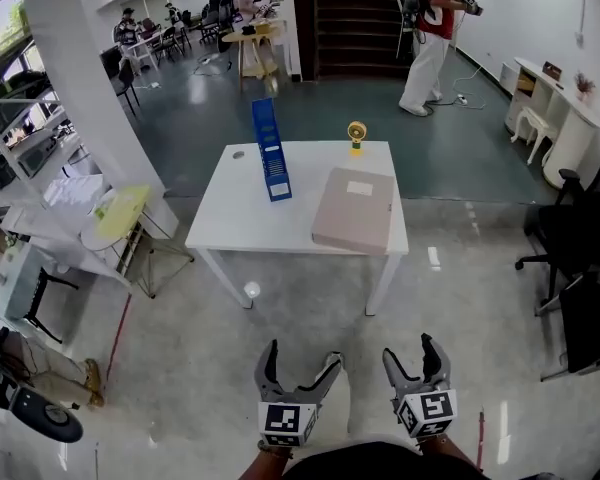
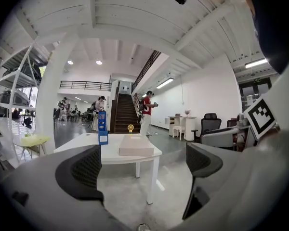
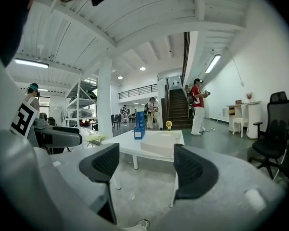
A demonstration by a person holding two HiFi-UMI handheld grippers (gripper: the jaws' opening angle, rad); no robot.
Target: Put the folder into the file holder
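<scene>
A beige box folder (image 1: 354,210) lies flat on the right half of a white table (image 1: 238,220) some way ahead of me. On the table's left half a blue file holder (image 1: 271,150) stands upright. Both grippers hang low in front of me, well short of the table. My left gripper (image 1: 300,365) is open with nothing between its jaws. To its right, my right gripper (image 1: 414,353) is open and empty too. The left gripper view shows the folder (image 2: 136,146) and holder (image 2: 102,127) far beyond the jaws; the right gripper view shows the folder (image 3: 161,143) and holder (image 3: 139,125) likewise.
A small gold desk fan (image 1: 356,136) stands at the table's far edge. A black office chair (image 1: 580,230) sits at the right, a low round table (image 1: 115,218) with a yellow-green thing at the left. A person in a red top (image 1: 430,38) stands by the stairs.
</scene>
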